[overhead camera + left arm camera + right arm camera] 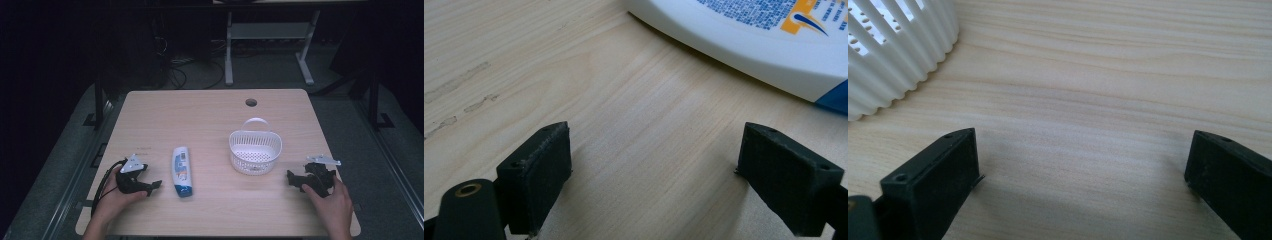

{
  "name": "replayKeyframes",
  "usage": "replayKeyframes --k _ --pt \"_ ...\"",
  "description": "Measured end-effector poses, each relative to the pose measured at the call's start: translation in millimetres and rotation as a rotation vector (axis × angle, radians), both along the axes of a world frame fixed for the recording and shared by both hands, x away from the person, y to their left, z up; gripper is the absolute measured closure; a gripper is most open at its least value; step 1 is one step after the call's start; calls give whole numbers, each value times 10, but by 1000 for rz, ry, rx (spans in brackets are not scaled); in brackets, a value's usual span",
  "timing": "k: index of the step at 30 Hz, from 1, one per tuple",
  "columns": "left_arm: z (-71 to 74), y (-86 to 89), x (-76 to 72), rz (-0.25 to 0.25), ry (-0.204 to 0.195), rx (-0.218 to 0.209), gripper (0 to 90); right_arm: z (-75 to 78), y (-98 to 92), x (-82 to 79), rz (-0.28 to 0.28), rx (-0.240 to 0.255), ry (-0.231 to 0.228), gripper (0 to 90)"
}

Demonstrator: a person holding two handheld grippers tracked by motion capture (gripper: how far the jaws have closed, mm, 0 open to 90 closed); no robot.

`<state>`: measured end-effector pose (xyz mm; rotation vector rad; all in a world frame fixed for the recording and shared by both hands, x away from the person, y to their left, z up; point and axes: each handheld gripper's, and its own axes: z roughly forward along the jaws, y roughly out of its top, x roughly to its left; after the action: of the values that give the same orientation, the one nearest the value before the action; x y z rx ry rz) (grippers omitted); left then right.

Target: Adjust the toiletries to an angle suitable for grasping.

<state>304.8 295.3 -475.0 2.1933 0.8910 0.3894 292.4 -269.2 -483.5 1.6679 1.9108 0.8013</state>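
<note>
High view: bottle point(182, 171) lies just beside the left gripper's point(153, 186) wide, empty fingers point(535, 180).

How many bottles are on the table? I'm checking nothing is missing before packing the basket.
1. The white bottle with a blue cap lies flat on the table, between the left gripper and the white basket, which looks empty.

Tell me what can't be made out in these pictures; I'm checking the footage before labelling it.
- Bottle print: too small in the high view; cut off by the top edge in the left gripper view.
- Basket inside: partly hidden by its near wall in the high view; cut off at the left gripper-view edge.
- Left tongs and right tongs: dark, small from above.
</note>
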Motion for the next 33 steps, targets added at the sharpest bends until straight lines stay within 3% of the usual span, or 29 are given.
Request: replayKeyframes --k 16,18,22,26,29,30,33 --pt "9 29 14 -5 -2 1 174 0 1 -3 -3 0 0 4" --pt "31 36 20 3 15 -1 185 0 1 -3 -2 0 0 4" --pt "79 55 18 5 26 -15 250 0 1 -2 -3 0 1 4" --pt "166 91 -5 14 3 -44 357 0 1 -1 -3 1 0 4" --pt "221 86 -25 -2 1 -65 492 0 1 -1 -2 0 0 4" --pt "221 86 -25 -2 1 -65 574 0 1 -1 -2 0 0 4" --pt "279 66 -39 -17 0 -92 649 0 1 -1 -2 0 1 4"
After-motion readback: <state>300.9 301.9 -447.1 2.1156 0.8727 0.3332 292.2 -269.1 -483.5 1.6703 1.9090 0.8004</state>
